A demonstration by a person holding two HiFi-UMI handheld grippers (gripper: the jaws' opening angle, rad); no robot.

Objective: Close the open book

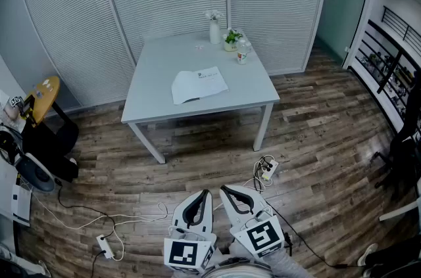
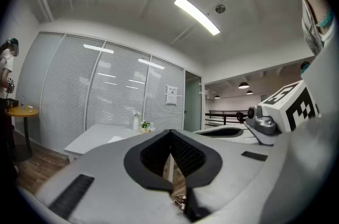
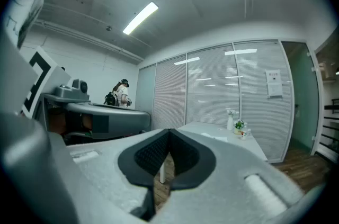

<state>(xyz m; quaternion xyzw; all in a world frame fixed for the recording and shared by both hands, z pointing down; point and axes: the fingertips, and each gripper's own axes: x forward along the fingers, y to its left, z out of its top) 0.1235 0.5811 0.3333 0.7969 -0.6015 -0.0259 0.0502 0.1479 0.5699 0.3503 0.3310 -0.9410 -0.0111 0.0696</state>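
The open book (image 1: pixel 198 85) lies flat with white pages up in the middle of the pale grey table (image 1: pixel 197 50), far ahead of me. It shows small on the tabletop in the left gripper view as the book (image 2: pixel 115 138), and in the right gripper view as the book (image 3: pixel 213 136). My left gripper (image 1: pixel 205 194) and right gripper (image 1: pixel 224 189) are side by side at the bottom of the head view, over the wooden floor, well short of the table. The left gripper (image 2: pixel 170 133) and the right gripper (image 3: pixel 169 132) are both shut, tips meeting, with nothing held.
At the table's far edge stand a white vase (image 1: pixel 214 30), a small potted plant (image 1: pixel 231 40) and a bottle (image 1: pixel 243 53). Power strips with cables (image 1: pixel 105 245) (image 1: pixel 268 168) lie on the floor. A yellow round table (image 1: pixel 43 96) and black chairs stand at left, another chair (image 1: pixel 401 152) at right.
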